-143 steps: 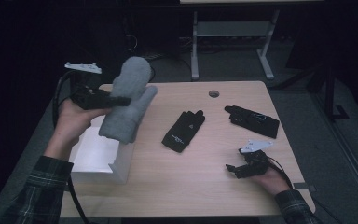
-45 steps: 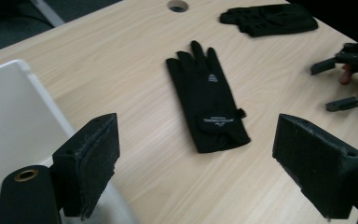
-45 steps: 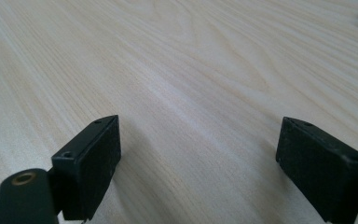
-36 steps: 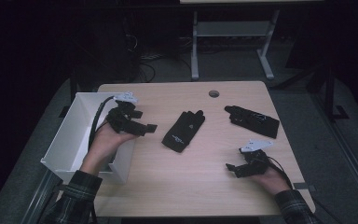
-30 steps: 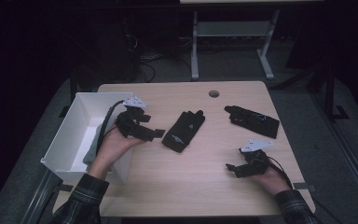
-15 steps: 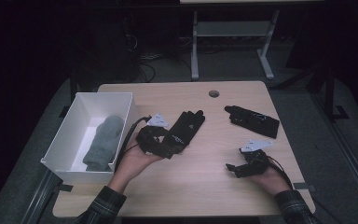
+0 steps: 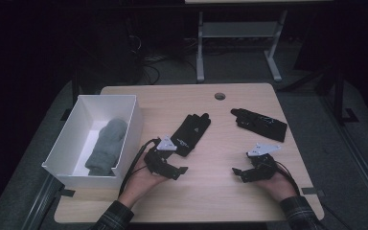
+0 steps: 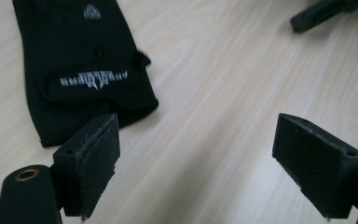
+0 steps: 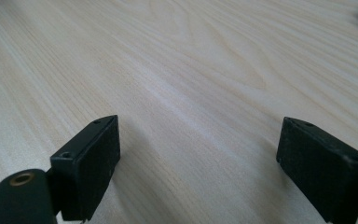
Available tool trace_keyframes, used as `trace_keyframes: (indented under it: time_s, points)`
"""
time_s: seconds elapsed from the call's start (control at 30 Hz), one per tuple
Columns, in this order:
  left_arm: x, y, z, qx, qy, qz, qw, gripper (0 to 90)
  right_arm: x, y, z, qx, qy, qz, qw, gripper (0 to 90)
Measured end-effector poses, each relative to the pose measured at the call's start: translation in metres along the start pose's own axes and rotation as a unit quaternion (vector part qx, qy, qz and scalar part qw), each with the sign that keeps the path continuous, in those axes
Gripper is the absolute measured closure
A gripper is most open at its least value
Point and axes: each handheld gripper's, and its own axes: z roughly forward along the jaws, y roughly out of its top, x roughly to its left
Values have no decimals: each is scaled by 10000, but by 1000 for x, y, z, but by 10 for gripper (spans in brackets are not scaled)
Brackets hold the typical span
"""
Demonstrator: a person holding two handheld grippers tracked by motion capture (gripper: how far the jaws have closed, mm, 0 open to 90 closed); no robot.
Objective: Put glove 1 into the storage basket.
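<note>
A white box [image 7: 124, 139] sits at the left of the high view on the worktop [image 7: 211, 201]. A grey mitten [image 7: 106, 146] lies inside it. A black glove [image 7: 191, 133] lies in the middle of the frame, and a second black glove [image 7: 258, 124] lies to the upper right.

The left tool [image 7: 170, 167] sits low on the wood, just below the cuff end of the middle glove. Its jaws are wide apart with nothing between them. In the left gripper view the glove [image 8: 88, 65] fills the upper left, and one jaw is right beside its edge.

The right tool [image 7: 249, 170] rests at the lower right, jaws wide apart too, over bare wood.

It looks like a tidy-up job: put the gloves in the box. The step now seems to be reaching for the middle glove. Next, the left tool would need to slide onto the cuff and squeeze.
</note>
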Motion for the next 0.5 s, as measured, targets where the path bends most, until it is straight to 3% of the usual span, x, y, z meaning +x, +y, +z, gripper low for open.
trace_keyframes:
  time_s: [0.3, 0.5]
  points:
    - [3, -22, 16, 194, 99, 9, 9998, 143, 0, 2, 0, 40, 11, -17, 10000, 156]
    - [3, -28, 22, 311, 167, 139, 9993, 129, 0, 9, -8, 100, 50, -120, 9999, 400]
